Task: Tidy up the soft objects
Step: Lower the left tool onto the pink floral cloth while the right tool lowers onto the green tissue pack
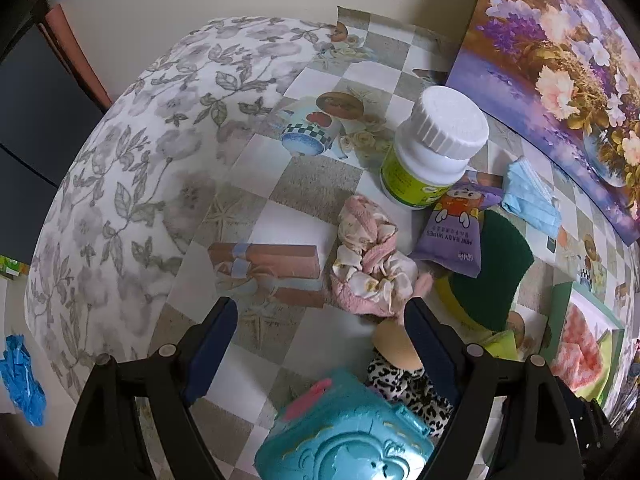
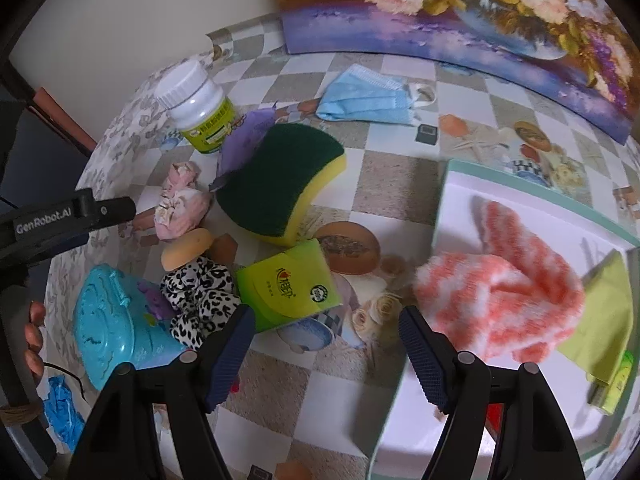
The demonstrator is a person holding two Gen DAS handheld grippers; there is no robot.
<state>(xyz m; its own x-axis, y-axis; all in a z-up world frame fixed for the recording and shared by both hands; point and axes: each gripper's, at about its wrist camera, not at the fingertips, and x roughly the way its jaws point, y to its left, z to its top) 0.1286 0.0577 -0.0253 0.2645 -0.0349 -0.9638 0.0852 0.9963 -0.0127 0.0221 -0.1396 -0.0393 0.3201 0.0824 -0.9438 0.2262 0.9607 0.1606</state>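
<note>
A pink floral scrunchie point(image 1: 370, 266) lies on the checked tablecloth just ahead of my open, empty left gripper point(image 1: 320, 320); it also shows in the right wrist view point(image 2: 180, 204). A green-and-yellow sponge point(image 2: 280, 180), a leopard scrunchie point(image 2: 200, 296), an orange puff point(image 2: 186, 252), a green tissue pack point(image 2: 288, 284) and a blue face mask point(image 2: 368, 100) lie around. A white tray point(image 2: 460, 208) at right holds an orange-white fuzzy sock point(image 2: 500, 292) and a yellow cloth point(image 2: 600, 300). My right gripper point(image 2: 326, 328) is open and empty beside the tray's left rim.
A white-capped bottle point(image 1: 432, 144) stands by a purple wipes pack point(image 1: 456, 224). A turquoise plastic toy case point(image 2: 116, 328) sits at the near left. A flower painting point(image 2: 480, 12) leans on the wall behind. Blue plastic point(image 1: 20, 380) lies off the table's left edge.
</note>
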